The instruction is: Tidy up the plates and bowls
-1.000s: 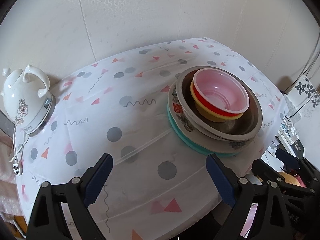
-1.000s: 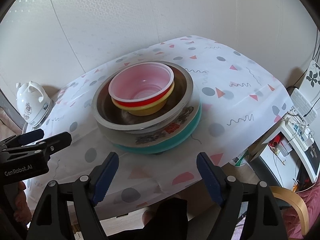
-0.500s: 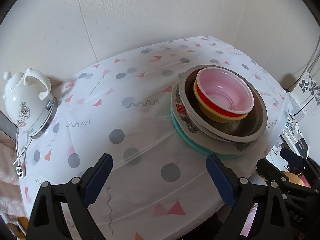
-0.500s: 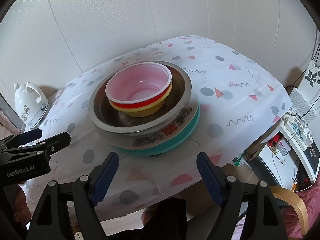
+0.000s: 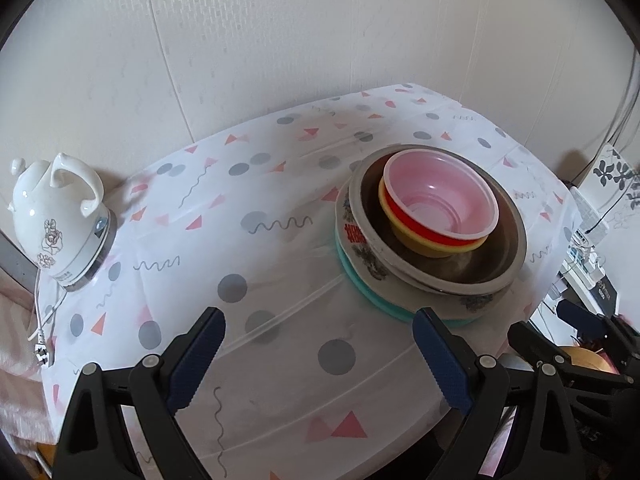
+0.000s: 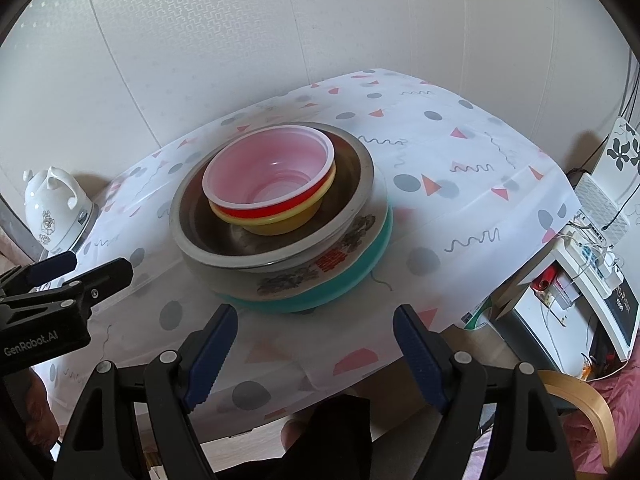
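Observation:
One stack of dishes stands on the patterned tablecloth (image 5: 256, 264). From the bottom it holds a teal plate (image 6: 360, 276), a flowered white plate (image 6: 304, 276), a steel bowl (image 6: 200, 236), a yellow bowl (image 6: 288, 222), a red bowl (image 6: 280, 208) and a pink bowl (image 6: 268, 168) on top. In the left wrist view the pink bowl (image 5: 440, 196) sits right of centre. My left gripper (image 5: 320, 328) hangs open over the cloth, left of and nearer than the stack. My right gripper (image 6: 314, 322) is open too, empty, just in front of the stack.
A white porcelain kettle (image 5: 52, 216) with a cord stands at the table's left edge. A white wall lies behind the table. Right of the table are a white shelf unit (image 6: 592, 264) with cables and a wooden chair back (image 6: 592, 412). The person's dark-clothed legs (image 6: 328, 436) show below the front edge.
The left view has drifted slightly, so the stack sits a little farther right and lower in it. Both grippers stay open and nothing on the table has moved.

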Motion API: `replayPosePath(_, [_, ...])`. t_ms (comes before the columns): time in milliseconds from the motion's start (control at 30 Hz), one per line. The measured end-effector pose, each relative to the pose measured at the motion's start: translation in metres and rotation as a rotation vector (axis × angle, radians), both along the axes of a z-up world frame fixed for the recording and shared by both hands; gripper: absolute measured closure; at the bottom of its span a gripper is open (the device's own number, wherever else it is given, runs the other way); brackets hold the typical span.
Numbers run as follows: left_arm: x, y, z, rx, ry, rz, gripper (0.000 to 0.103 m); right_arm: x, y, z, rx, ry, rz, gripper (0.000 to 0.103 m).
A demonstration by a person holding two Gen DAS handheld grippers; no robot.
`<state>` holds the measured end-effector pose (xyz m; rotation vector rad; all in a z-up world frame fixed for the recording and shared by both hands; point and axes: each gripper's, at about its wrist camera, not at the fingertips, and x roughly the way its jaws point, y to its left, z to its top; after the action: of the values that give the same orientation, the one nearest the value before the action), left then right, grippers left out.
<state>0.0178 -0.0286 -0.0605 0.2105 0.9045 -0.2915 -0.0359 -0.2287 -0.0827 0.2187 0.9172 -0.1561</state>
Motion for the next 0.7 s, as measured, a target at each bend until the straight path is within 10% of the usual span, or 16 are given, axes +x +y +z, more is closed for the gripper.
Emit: replayPosePath(700, [-0.0068, 0.0015, 0.0093, -0.017, -0.054, 0.001, 0.007, 0.0006, -0.0002, 0.0013, -0.008, 0.0, -0.012, 0.022])
